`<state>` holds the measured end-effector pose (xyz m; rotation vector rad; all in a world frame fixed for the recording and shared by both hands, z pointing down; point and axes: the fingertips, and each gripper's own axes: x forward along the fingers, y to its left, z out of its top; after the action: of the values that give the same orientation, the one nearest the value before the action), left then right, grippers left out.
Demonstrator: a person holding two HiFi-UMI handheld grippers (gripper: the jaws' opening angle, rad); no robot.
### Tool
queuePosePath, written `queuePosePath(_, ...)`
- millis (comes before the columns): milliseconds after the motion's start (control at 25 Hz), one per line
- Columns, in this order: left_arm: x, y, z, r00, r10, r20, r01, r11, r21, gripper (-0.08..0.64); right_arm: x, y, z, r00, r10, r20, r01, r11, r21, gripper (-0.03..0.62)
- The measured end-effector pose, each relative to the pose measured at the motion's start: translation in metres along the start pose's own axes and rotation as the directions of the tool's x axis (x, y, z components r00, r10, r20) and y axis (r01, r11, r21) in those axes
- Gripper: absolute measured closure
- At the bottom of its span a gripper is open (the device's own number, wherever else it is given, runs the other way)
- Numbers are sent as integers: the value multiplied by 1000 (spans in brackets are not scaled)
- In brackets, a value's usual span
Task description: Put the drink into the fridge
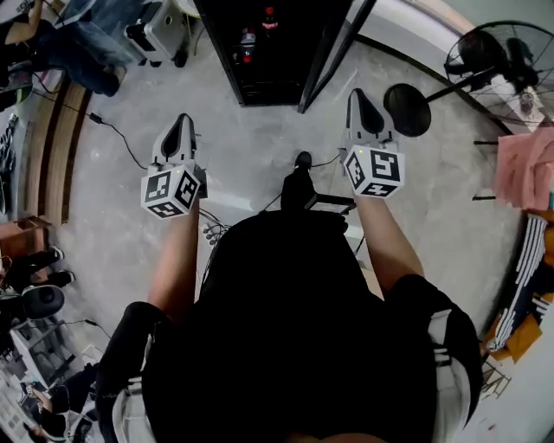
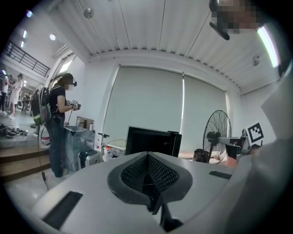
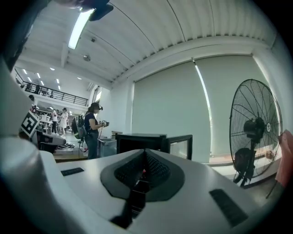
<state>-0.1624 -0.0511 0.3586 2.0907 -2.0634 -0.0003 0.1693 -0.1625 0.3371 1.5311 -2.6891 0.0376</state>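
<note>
**Before the open black box-shaped fridge (image 1: 260,82), both grippers empty**

On the grey concrete floor (image 1: 260,156) a person in a black shirt stands facing the fridge, one gripper in each hand, forearms stretched forward. In the head view the left gripper (image 1: 182,118) and the right gripper (image 1: 357,93) point at the fridge from either side, well apart from each other and short of the cabinet. Each one's marker cube sits close to the wrist.

The left gripper's view shows its dark ribbed fingers (image 2: 158,171) pressed together with nothing between them. The right gripper's fingers (image 3: 155,169) are likewise closed on each other and hold nothing.

The fridge's glass-panelled door (image 1: 333,48) hangs open, swung out to the person's right. Inside, on the shelves, stand small dark drink bottles (image 1: 269,17) with red on them; more than that the head view is too small to tell. Both gripper views show the fridge straight ahead beyond the fingertips, and the right gripper view shows the door standing out to its right.

A black pedestal fan with a wire cage (image 1: 498,52) stands on the floor to the right of the fridge. Off to the left, another person with a backpack (image 2: 57,121) stands holding a device in both hands.
</note>
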Motion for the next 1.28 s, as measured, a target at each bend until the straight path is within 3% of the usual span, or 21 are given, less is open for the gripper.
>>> queuePosePath(240,-78,11,-31,1000,-13,-13,12,998,-63,545,-81,27,-35,995,-27,-94,28,1000,7,571)
queuePosePath(360,-103,11,-41,999,-39,-12,38,998,-57,545,-102,36,-45,991,-14,-134,10,999,-31,571)
queuePosePath(560,-123,14,-54,1000,8,-15,-9,998,-61,545,-115,53,-51,985,43,-164,-48,999,-25,571)
queuePosePath(720,-121,13,-57,998,52,-23,-54,996,-67,545,-102,62,-57,979,96,-179,-92,995,31,571)
queuePosePath(960,-99,-6,-38,998,55,-22,-56,997,-58,545,-79,59,-44,970,176,-166,-176,984,15,571)
queuePosePath(1160,-79,-35,-18,1000,17,23,-12,982,-187,545,-75,44,-51,959,216,-185,-212,976,44,571)
queuePosePath(1280,-67,-52,-7,999,-17,34,22,990,-138,545,-71,43,-50,957,229,-178,-225,973,47,571)
